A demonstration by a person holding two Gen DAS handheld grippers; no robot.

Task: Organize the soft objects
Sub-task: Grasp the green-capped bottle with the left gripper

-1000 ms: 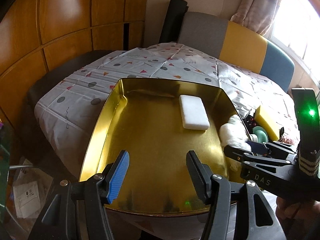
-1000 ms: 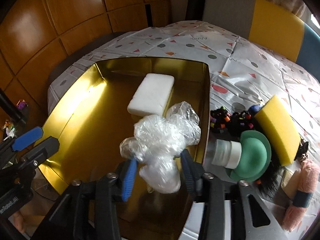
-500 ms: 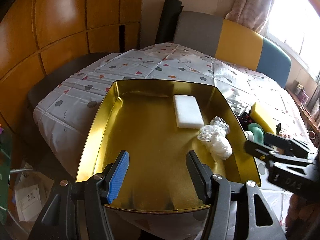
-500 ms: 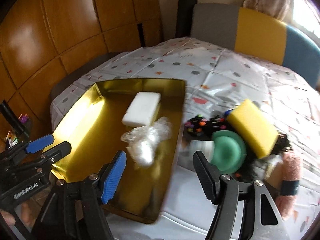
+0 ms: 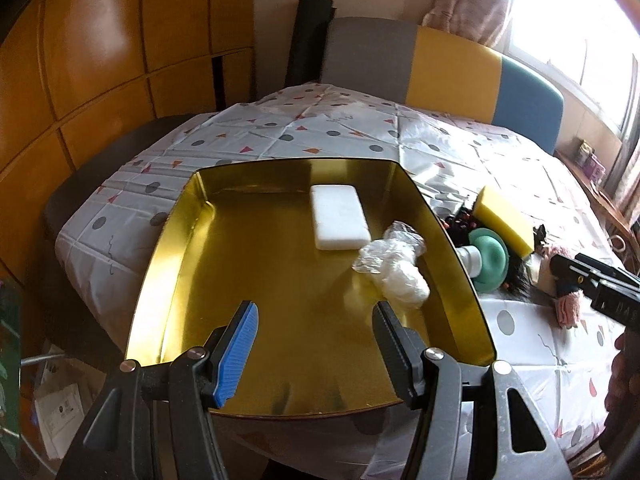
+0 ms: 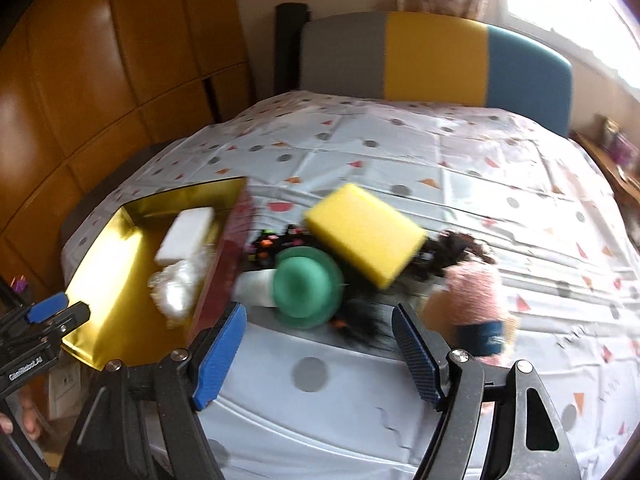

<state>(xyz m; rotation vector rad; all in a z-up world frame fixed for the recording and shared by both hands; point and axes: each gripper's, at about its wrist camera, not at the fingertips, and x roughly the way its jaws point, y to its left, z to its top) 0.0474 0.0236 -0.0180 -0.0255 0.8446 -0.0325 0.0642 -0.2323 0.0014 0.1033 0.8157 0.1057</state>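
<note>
My left gripper (image 5: 314,338) hovers over the near edge of the gold tray (image 5: 168,248), its jaws spread apart with nothing between them. Inside the tray I see the white sponge block (image 5: 339,216) lying flat toward the far end, and the crumpled plastic bag (image 5: 394,264) resting near it, close to the tray's right wall; whether the two touch, I cannot tell. The tray sits on a tablecloth (image 5: 304,136) printed with grey dots and coloured triangles.

My right gripper (image 6: 318,348) hangs above the bare cloth to the right of the tray, jaws wide apart and holding nothing. This view is blurred, but just ahead of the fingertips I make out the pile of remaining items: the yellow sponge (image 6: 364,234) tilted on top of the heap, the green dome-shaped piece (image 6: 306,288) attached to a white cylinder (image 6: 254,288) lying on its side, some black fuzzy material (image 6: 456,246) with small coloured bits, and a pink fluffy item (image 6: 476,296) with a dark blue band at the right end. In the left view the same pile lies just outside the tray's right wall, and the right gripper's black fingers (image 5: 592,280) show at the right edge, near the pink item.
</note>
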